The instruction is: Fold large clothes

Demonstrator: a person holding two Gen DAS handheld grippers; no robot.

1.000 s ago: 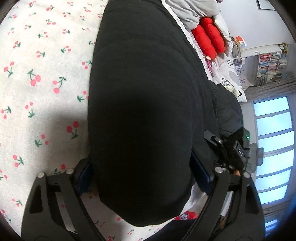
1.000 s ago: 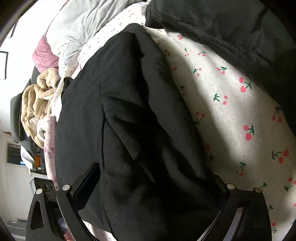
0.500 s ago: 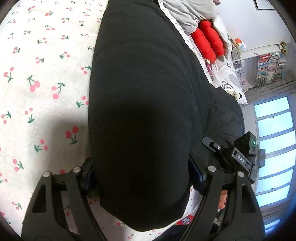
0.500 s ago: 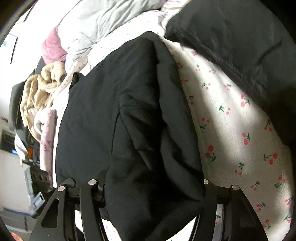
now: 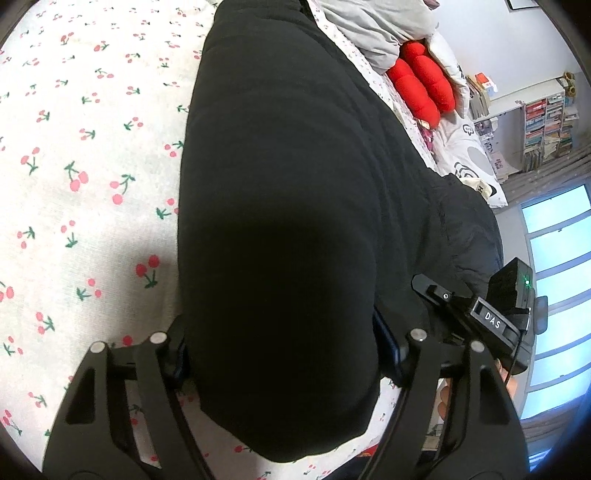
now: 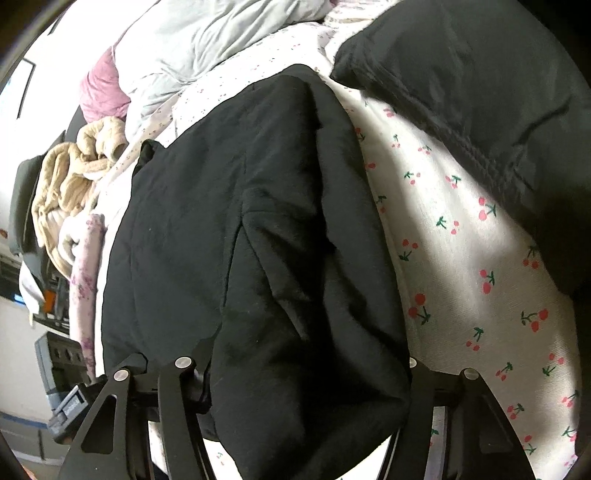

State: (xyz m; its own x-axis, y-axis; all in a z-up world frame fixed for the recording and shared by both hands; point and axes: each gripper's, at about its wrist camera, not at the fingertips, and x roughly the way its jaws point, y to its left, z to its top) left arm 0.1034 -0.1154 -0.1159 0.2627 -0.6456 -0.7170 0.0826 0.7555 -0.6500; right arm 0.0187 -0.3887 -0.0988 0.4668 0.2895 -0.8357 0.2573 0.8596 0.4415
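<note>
Black fabric fills most of my left wrist view: the black garment (image 5: pixel 280 206), thick and padded, lies lengthwise on the cherry-print sheet (image 5: pixel 85 177) and runs away from me toward the head of the bed. My left gripper (image 5: pixel 280 354) has one bulky end of it bunched between its two fingers, which press in on the cloth from either side, so it is clamped on the garment. The held end bulges over and hangs below the fingers. To the right, my right gripper (image 5: pixel 480 317) shows as a black body with a white label and a green light, just beside the garment's edge. Further back lie a red cushion (image 5: pixel 424 85) and a grey duvet (image 5: pixel 376 33), with a bookshelf (image 5: pixel 546 129) and a window (image 5: pixel 561 280) at the far right.

From the right wrist view, the same garment (image 6: pixel 236 236) stretches ahead with a deep crease down its middle. My right gripper (image 6: pixel 306 373) grips a thick fold of it, fingers squeezed against the cloth on both sides, and the fold droops past them. The sheet (image 6: pixel 461 266) shows bare to the right. A dark padded coat (image 6: pixel 491 99) lies beyond that strip, apart from my garment. At left a beige fleece (image 6: pixel 70 173) is heaped, with a pink pillow (image 6: pixel 101 88) behind it.
</note>
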